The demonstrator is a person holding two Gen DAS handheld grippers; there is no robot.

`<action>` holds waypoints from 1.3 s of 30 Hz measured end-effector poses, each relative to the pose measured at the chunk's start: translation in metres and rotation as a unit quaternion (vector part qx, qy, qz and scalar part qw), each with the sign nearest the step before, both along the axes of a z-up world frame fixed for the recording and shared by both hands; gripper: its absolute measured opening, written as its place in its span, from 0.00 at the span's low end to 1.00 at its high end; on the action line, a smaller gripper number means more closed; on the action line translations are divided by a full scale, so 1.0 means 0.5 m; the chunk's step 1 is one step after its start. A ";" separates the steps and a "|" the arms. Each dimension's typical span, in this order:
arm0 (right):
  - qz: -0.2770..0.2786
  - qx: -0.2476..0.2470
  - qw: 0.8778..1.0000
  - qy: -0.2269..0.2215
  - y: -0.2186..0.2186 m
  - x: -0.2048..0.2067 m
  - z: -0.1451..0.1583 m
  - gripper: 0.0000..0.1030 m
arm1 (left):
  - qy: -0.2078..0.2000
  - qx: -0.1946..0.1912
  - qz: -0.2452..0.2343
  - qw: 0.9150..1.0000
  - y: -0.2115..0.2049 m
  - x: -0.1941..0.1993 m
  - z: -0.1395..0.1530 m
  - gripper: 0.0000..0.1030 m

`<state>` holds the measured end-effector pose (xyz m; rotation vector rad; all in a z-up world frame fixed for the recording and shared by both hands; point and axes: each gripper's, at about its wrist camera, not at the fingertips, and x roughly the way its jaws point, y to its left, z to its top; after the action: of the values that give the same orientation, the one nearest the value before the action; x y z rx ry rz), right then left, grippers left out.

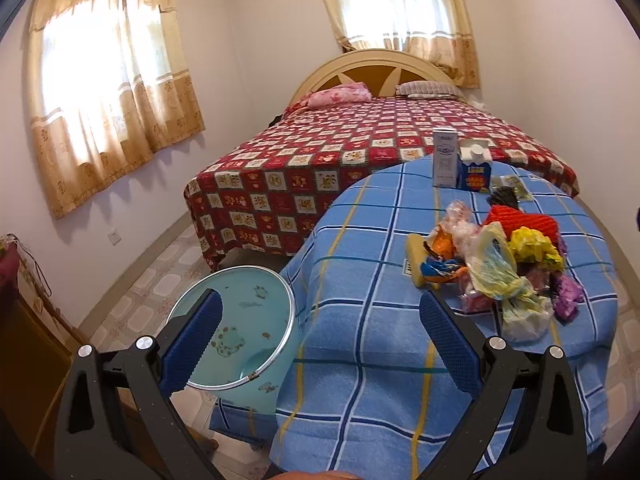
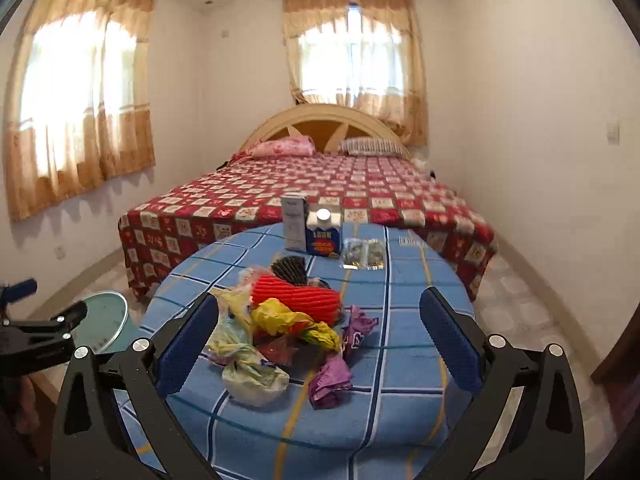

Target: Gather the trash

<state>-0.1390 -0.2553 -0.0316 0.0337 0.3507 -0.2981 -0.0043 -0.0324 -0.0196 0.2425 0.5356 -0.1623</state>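
Hovering released over crumpled bags [image 2: 280, 332] on the desk [image 2: 400, 400], both grippers empty; next, probably pinching one for the bin [image 1: 240, 320] beside the desk.

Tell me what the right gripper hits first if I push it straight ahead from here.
Probably the trash pile on the blue checked tablecloth: it lies just ahead of the open right gripper, left of centre, so the left finger would likely meet the pale plastic bag first. Depth is uncertain.
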 end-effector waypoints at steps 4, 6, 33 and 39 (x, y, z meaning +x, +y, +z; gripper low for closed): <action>0.008 0.002 1.000 -0.004 0.017 -0.008 -0.011 0.95 | -0.013 0.003 0.004 1.000 0.002 -0.011 0.009 0.94; 0.012 0.010 1.000 0.001 0.007 0.006 -0.007 0.95 | -0.016 0.001 0.008 1.000 0.005 -0.012 0.012 0.94; 0.020 0.015 1.000 0.000 0.035 0.012 -0.011 0.95 | -0.028 -0.005 0.029 0.999 0.025 -0.009 0.024 0.94; 0.020 0.017 1.000 0.001 0.034 0.011 -0.010 0.95 | -0.029 -0.006 0.031 0.999 0.027 -0.008 0.025 0.94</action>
<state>-0.1337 -0.2385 -0.0366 0.0597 0.3573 -0.2517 -0.0081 -0.0189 -0.0073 0.2175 0.4849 -0.0974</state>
